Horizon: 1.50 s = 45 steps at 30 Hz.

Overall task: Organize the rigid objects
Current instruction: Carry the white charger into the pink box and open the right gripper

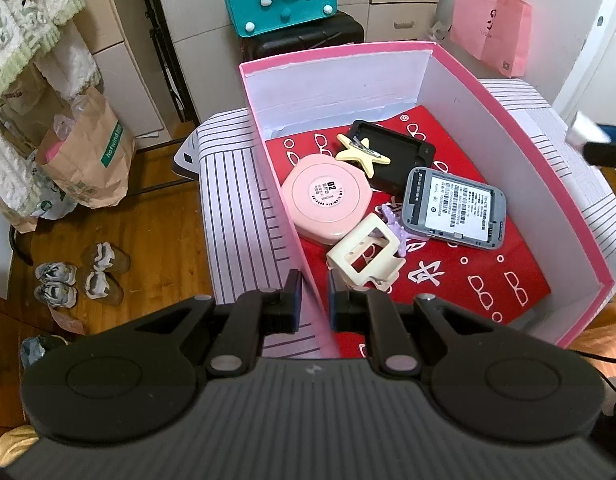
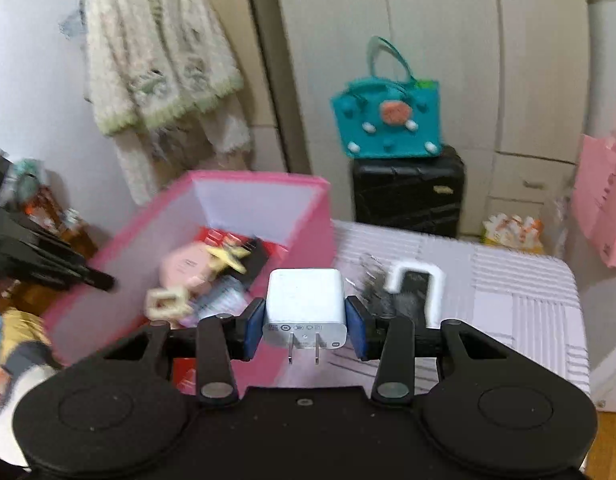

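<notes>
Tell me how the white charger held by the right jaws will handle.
The white charger looks rigid: its square body keeps its shape between the right gripper pads. Its glossy shell may slip if the hold loosens. Set down on its metal prongs, it would probably tip over.

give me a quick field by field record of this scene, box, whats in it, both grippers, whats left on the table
box: pink box, open top, on the striped table cover
box contents: pink round case, yellow star clip, black tray, grey device, cream claw clip, purple clip
left gripper: shut on the box's near wall
right gripper: shut on white charger, prongs toward camera
left on table: white hook and a blurred dark item, cannot identify
</notes>
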Tool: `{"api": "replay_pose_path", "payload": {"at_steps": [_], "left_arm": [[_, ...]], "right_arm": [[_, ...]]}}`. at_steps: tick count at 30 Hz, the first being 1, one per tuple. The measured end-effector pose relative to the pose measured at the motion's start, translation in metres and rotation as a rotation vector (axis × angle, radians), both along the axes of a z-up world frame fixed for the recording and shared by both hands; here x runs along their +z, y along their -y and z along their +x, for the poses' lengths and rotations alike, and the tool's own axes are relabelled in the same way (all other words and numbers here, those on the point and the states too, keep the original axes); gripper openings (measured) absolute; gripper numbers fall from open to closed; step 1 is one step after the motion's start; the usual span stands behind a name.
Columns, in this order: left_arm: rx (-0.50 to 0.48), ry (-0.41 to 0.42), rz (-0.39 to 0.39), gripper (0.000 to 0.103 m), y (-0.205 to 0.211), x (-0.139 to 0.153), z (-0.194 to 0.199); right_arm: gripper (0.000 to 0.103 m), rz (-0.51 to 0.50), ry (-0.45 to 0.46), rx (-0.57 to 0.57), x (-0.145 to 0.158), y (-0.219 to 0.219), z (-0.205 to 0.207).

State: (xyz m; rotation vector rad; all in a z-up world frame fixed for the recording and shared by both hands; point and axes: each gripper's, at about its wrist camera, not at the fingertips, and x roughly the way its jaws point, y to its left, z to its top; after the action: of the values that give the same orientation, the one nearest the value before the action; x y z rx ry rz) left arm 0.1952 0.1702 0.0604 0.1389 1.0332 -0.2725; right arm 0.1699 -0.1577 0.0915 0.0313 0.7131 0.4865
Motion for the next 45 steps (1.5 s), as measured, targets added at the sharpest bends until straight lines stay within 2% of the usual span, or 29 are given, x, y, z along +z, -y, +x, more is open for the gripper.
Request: {"api": "replay_pose_path", "payload": {"at_steps": [3, 6, 13, 21, 26, 28, 30, 32, 36, 40, 45], "left_arm": [[0.005, 0.001, -0.007, 0.012, -0.001, 0.0, 0.0], [0.005, 0.015, -0.006, 0.012, -0.001, -0.001, -0.003], [0.022, 0.019, -0.033, 0.012, -0.005, -0.001, -0.003], [0.036, 0.016, -0.063, 0.012, -0.009, -0.002, -0.003], [0.036, 0.015, -0.067, 0.013, -0.011, -0.002, -0.004], [0.036, 0.016, -0.066, 0.013, -0.01, -0.002, -0.004], [0.039, 0.015, -0.067, 0.013, -0.01, -0.002, -0.003], [0.046, 0.013, -0.069, 0.013, -0.01, -0.002, -0.003], [0.054, 0.004, -0.061, 0.013, -0.006, -0.002, -0.002], [0.055, 0.005, -0.055, 0.013, -0.004, -0.004, -0.002], [0.073, 0.019, -0.056, 0.013, -0.004, -0.005, -0.006]], "right_arm": [[0.048, 0.051, -0.004, 0.093, 0.015, -0.018, -0.002], [0.048, 0.077, -0.047, 0.191, 0.017, -0.044, 0.003], [0.048, 0.058, -0.254, 0.377, -0.014, -0.113, 0.022], [0.047, -0.003, -0.43, 0.446, -0.049, -0.156, 0.037], [0.048, -0.058, -0.477, 0.431, -0.066, -0.169, 0.044], [0.051, -0.085, -0.489, 0.41, -0.071, -0.17, 0.047], [0.054, -0.093, -0.48, 0.419, -0.069, -0.167, 0.047], [0.055, -0.073, -0.42, 0.4, -0.056, -0.156, 0.044], [0.055, 0.022, -0.325, 0.365, -0.025, -0.117, 0.035], [0.056, 0.077, -0.233, 0.275, -0.003, -0.062, 0.028], [0.056, 0.153, -0.201, 0.114, 0.002, 0.011, 0.033]]}}
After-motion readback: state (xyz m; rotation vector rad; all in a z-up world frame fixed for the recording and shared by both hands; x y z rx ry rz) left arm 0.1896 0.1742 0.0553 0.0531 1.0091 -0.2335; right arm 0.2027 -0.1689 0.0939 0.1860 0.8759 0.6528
